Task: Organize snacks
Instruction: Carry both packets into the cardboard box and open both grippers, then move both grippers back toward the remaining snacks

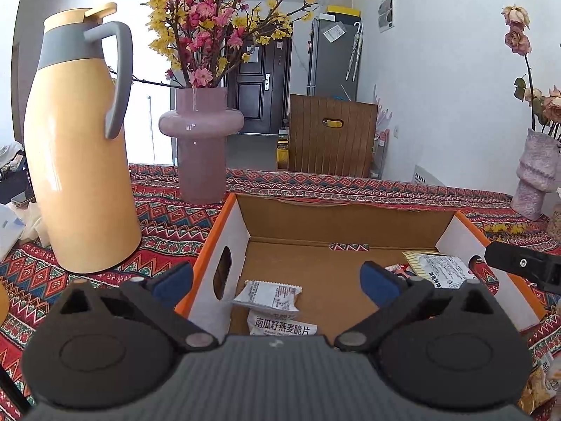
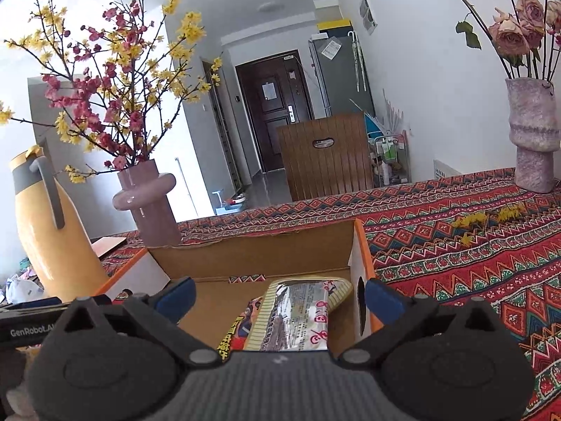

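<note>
Left wrist view: left gripper (image 1: 277,277) spread wide with nothing between its blue pads, poised over the near left corner of the open cardboard box with orange rim (image 1: 345,205). Two small white foil-wrapped snack packets (image 1: 266,294) lying loose on the box floor just below. Right wrist view: right gripper (image 2: 278,296) likewise spread wide and empty, above a long silvery snack bag with yellow striped edge (image 2: 298,312) resting on a red and yellow packet (image 2: 238,329) by the box's right wall. Both drops apparently complete, though near edges of the bags hidden behind the gripper bodies. Best now to lift straight up, clear the box walls without snagging a wrapper, then seek remaining snacks outside.
</note>
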A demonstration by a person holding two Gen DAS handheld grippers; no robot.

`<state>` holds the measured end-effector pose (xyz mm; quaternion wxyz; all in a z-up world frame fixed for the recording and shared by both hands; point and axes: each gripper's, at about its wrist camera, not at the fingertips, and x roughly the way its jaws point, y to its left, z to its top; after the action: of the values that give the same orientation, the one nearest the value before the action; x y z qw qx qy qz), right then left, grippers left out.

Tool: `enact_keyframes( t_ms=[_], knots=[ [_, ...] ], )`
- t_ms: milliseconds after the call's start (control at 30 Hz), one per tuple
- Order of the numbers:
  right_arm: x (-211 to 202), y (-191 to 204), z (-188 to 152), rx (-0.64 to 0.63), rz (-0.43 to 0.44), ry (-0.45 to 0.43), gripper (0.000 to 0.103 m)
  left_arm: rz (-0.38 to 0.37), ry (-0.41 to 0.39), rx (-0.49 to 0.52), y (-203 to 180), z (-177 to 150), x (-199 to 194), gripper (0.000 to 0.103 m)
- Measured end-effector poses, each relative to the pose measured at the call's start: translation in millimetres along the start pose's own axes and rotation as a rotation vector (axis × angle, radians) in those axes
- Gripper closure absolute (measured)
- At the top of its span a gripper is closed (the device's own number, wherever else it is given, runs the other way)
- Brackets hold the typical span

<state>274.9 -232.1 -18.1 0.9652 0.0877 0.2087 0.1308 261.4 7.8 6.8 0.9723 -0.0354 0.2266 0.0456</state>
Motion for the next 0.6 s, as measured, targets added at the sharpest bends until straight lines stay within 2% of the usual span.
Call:
enact_keyframes(
  t_ms=[300,600],
  knots=[
    [-20.2,4.1,13.5,0.005,0.027,-0.050,0.000,-0.015,-0.020,-0.024,1.2,15.0,-27.7,0.000],
    [-71.0,20.1,12.2,-0.040,0.026,-0.082,0.000,-0.043,-0.041,-0.005,6.9,8.4,-76.4,0.000]
  ],
)
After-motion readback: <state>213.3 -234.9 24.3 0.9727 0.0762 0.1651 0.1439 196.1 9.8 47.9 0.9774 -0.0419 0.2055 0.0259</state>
